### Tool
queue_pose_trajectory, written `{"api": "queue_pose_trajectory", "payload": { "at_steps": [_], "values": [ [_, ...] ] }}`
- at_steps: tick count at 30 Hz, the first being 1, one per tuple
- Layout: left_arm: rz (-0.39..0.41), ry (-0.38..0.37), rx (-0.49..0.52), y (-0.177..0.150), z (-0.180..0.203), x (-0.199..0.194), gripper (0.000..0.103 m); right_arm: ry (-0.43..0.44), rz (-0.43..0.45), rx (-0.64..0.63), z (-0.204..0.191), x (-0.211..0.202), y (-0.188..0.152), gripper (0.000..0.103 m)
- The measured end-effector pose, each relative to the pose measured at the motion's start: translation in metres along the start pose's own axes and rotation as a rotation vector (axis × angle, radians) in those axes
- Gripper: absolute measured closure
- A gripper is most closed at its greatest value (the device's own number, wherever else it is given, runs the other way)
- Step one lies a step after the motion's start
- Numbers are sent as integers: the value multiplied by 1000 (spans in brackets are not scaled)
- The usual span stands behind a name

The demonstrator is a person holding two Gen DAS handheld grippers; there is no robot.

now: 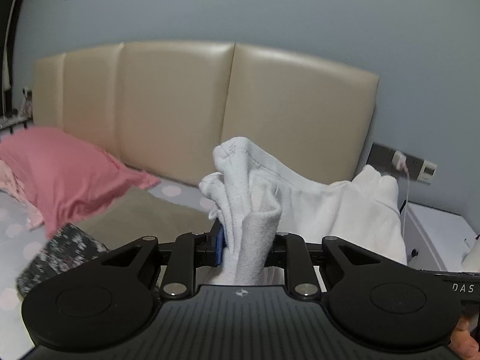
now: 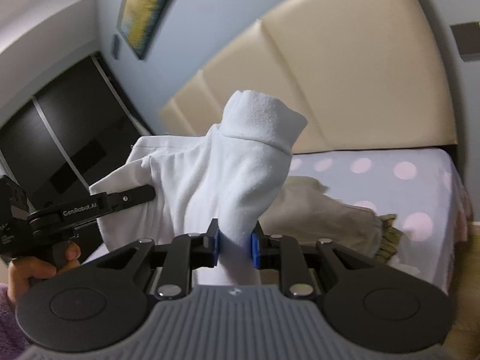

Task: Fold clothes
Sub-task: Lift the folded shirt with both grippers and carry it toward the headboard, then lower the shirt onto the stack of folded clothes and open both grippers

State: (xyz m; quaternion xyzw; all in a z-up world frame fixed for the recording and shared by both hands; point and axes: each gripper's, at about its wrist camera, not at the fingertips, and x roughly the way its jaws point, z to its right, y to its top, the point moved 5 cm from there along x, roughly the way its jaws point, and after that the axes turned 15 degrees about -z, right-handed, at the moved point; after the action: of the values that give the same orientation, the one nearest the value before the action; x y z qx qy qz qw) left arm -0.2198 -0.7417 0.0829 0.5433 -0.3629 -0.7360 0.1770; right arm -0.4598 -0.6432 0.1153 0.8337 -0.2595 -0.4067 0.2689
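Bedroom backdrop; "GenRobot.AI" on left claw (image 2: 151, 193).

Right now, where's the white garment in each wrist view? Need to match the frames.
Left wrist: the white garment is at centre and right of centre, bunched in the left tool and draping right.
Right wrist: it is at centre, rising from the right tool and spreading left toward the other tool.
Shared landmark: the beige padded headboard behind it.

Headboard (image 1: 192, 105) blocks far side; pink pillow (image 1: 60, 177) crowds left; dotted sheet (image 2: 390, 180) open right.
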Motion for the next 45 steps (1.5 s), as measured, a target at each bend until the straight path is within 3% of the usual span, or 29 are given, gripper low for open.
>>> {"api": "queue_pose_trajectory", "payload": {
  "at_steps": [9,14,19,24,29,32,36,40,45],
  "values": [
    [-123,-6,56,10,-10,101,84,-156,-30,62,54,61,11,81],
    [-160,-9,27,9,-17,134,84,-216,-66,99,80,85,10,81],
    [-219,46,12,0,-27,159,83,-290,-95,54,86,96,4,81],
    [-254,87,-13,0,-29,163,74,-349,-116,40,86,104,-1,74],
    [-147,159,-5,18,-26,124,71,-343,-75,93,87,79,3,62],
    [-83,168,-10,25,-26,91,70,-389,-1,67,85,59,4,63],
    [-96,133,70,14,-14,66,88,-343,83,-50,66,48,6,68],
    [-147,126,142,-5,-2,79,91,-303,20,-70,60,64,4,68],
    [-193,111,82,-5,-10,128,96,-337,-22,-102,69,85,8,68]
  ]
}}
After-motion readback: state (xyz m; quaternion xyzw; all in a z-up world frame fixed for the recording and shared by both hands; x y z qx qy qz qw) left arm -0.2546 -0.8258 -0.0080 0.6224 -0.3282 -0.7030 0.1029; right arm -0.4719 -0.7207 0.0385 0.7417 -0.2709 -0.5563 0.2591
